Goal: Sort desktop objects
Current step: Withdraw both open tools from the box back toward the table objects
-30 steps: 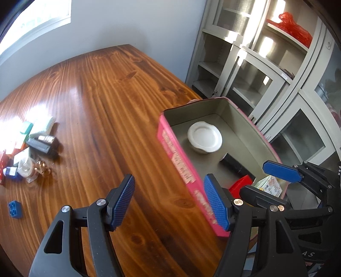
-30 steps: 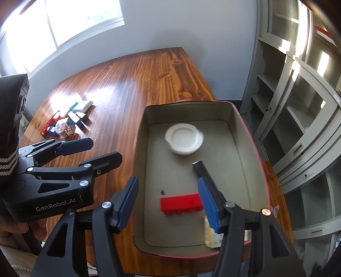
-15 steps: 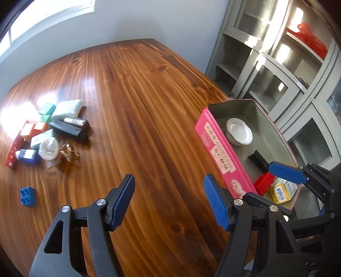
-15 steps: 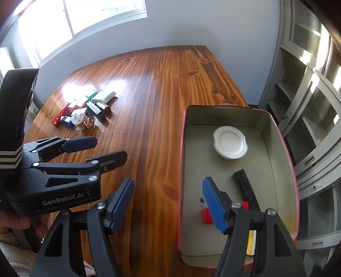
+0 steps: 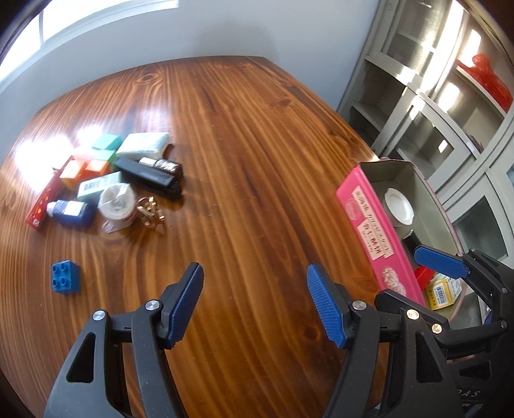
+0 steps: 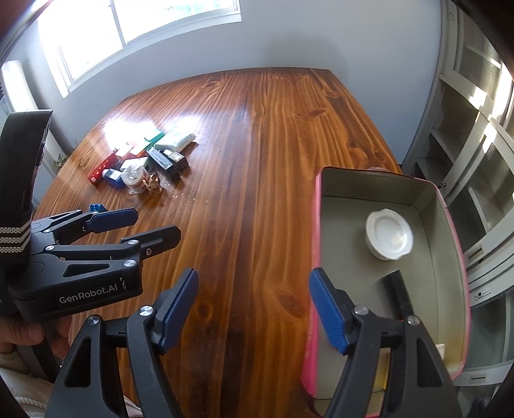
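A pink tin box [image 5: 374, 231] [image 6: 316, 225] stands at the table's right edge. Inside lie a white lid [image 6: 388, 238], a black stick [image 6: 398, 294], a red brick [image 5: 424, 276] and a yellow packet [image 5: 441, 289]. A pile of small items [image 5: 122, 180] [image 6: 144, 164] lies at the far left, with a lone blue brick [image 5: 65, 276] nearer. My left gripper [image 5: 255, 299] hangs open over bare wood, nothing between its pads. My right gripper [image 6: 253, 305] is empty over the table by the box's left wall, its jaws still opening.
The wooden table [image 5: 257, 160] has bare wood between the pile and the box. Grey glass-door cabinets [image 5: 449, 106] stand just beyond the right edge. A window [image 6: 144, 29] is behind the table. A hand [image 6: 22, 334] holds the left gripper's body.
Both grippers have swung left, away from above the box toward the middle of the table. The right gripper's jaws have widened. The pile has come further into view.
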